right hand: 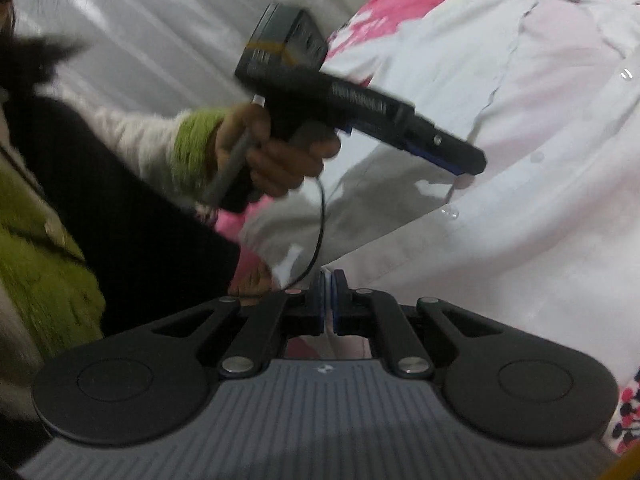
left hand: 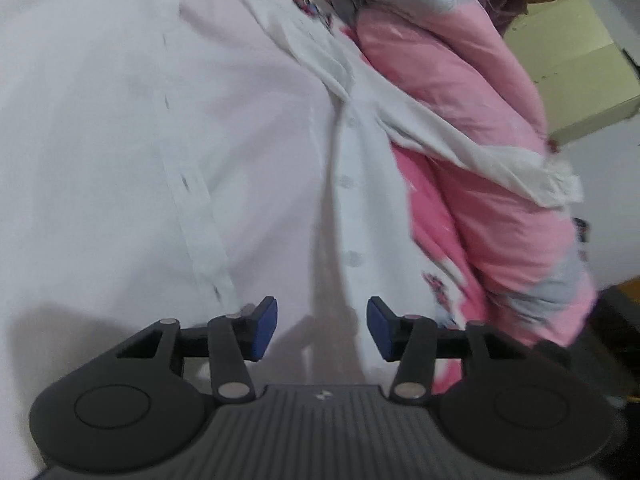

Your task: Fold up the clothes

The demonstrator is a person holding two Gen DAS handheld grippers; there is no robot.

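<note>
A white button-up shirt (left hand: 120,140) lies spread over the bed, its button strip (left hand: 348,184) running up the middle of the left wrist view. My left gripper (left hand: 322,328) hovers just above the shirt, open, with nothing between its blue pads (left hand: 264,332). In the right wrist view the shirt (right hand: 540,220) fills the right side. My right gripper (right hand: 329,304) is shut, with a thin white sliver of the shirt's edge pinched between its pads. The left gripper (right hand: 468,164) also shows there, held by a hand (right hand: 280,156) above the shirt.
A pink and grey quilt (left hand: 480,100) is bunched along the shirt's right side, with pink floral bedding (right hand: 392,4) beneath. A cream box (left hand: 580,72) stands beyond the quilt. The person's green and black sleeve (right hand: 120,200) fills the left of the right wrist view.
</note>
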